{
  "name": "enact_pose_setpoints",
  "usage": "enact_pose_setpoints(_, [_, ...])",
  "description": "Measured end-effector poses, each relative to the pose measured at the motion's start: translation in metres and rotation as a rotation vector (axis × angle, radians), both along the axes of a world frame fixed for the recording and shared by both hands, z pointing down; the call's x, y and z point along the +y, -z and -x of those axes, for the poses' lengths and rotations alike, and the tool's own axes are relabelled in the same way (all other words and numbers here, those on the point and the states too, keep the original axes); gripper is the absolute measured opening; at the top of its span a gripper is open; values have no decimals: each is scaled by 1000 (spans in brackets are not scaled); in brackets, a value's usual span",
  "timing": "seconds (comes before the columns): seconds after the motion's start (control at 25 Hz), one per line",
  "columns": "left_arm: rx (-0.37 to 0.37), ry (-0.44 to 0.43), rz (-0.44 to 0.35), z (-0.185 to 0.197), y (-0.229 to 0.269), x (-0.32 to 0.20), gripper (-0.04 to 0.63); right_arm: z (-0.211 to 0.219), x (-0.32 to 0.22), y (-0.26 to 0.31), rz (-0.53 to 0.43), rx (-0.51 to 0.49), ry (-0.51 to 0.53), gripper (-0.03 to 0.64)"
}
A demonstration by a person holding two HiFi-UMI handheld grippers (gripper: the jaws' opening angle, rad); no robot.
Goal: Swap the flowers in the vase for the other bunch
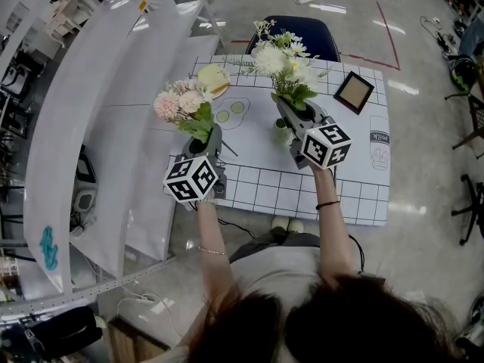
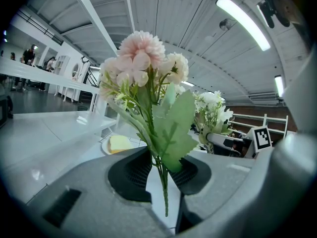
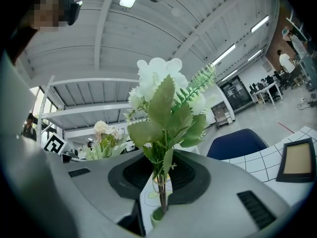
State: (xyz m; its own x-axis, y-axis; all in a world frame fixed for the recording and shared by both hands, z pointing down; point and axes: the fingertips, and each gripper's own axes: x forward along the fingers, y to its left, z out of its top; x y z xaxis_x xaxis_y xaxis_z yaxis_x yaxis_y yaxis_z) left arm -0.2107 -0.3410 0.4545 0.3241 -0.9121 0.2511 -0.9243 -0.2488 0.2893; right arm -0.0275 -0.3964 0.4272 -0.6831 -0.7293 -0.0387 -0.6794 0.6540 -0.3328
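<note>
Both claws are busy here: the left gripper (image 2: 161, 175) is pinched onto the stems of the pink bunch (image 2: 143, 58), held up above the left side of the table (image 1: 302, 187). The right gripper (image 3: 161, 180) is clamped on the stems of the white bunch (image 3: 163, 88), whose stem ends sit right in the mouth of the little green vase (image 3: 156, 215) mid-table. These look like fake flowers, so I'd guess super light, with thin wiry stems and floppy leaves; grabbing low on the bundled stems seems the way. The vase looks small and tippy, so a sideways tug could knock it over. Around it: a plate (image 1: 227, 85) with something yellow behind the pink bunch, a picture frame (image 1: 354, 91) off right, and a blue chair (image 1: 299, 32) past the far edge. Nothing really blocks the vase but the leaves.
</note>
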Motion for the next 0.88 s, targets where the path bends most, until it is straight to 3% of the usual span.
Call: enact_pose_setpoints(0.88, [12,-9,8,-4,-4,2,89,6,10,-33,0,95,25,72])
